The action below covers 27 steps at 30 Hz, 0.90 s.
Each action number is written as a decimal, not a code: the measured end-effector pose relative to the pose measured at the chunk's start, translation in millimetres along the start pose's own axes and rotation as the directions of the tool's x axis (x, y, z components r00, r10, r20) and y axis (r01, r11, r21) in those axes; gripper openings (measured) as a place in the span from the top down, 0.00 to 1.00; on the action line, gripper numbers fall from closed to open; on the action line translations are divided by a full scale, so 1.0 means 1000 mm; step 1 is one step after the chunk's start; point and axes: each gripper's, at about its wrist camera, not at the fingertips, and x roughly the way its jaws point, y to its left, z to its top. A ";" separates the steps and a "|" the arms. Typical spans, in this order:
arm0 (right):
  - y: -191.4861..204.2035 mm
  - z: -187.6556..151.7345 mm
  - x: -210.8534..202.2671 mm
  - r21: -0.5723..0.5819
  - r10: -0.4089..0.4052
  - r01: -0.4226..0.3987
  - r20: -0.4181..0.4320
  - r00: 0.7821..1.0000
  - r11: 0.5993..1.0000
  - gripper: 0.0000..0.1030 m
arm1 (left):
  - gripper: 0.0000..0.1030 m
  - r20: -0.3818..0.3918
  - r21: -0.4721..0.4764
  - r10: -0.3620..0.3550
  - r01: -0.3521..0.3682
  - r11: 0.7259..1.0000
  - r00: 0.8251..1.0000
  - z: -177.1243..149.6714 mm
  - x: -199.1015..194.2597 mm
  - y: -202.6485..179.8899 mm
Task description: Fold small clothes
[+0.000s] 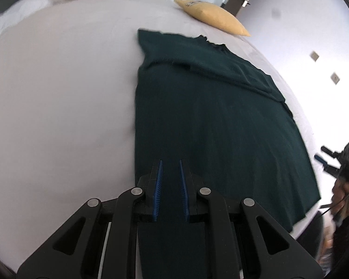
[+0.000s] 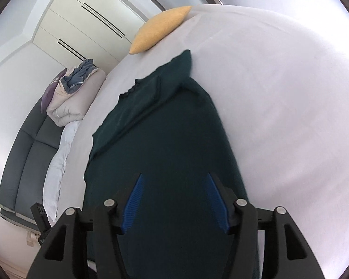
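A dark green sweater [image 1: 209, 121] lies flat on the white bed [image 1: 58, 93], its frilled neckline [image 1: 211, 41] at the far end and a sleeve folded across the chest. My left gripper [image 1: 170, 162] hovers over the near left part of the sweater. Its blue pads stand a narrow gap apart and nothing is pinched between them. In the right wrist view the same sweater [image 2: 165, 139] fills the middle. My right gripper [image 2: 174, 176] is wide open above its near end and holds nothing. The right gripper [image 1: 320, 154] also shows at the right edge of the left wrist view, beyond the sweater's hem.
A yellow pillow [image 1: 216, 17] rests at the far edge of the bed, also seen as the yellow pillow [image 2: 160, 30]. A folded duvet [image 2: 74, 97] and a grey sofa [image 2: 23, 158] lie left of the bed [image 2: 290, 116]. White wardrobe doors [image 2: 81, 23] stand behind.
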 end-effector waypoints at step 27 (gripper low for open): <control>0.024 0.035 0.033 0.115 0.227 -0.232 0.058 0.972 0.966 0.31 | 0.28 0.003 -0.191 -0.112 0.111 0.975 0.994 -0.027 -0.009 0.028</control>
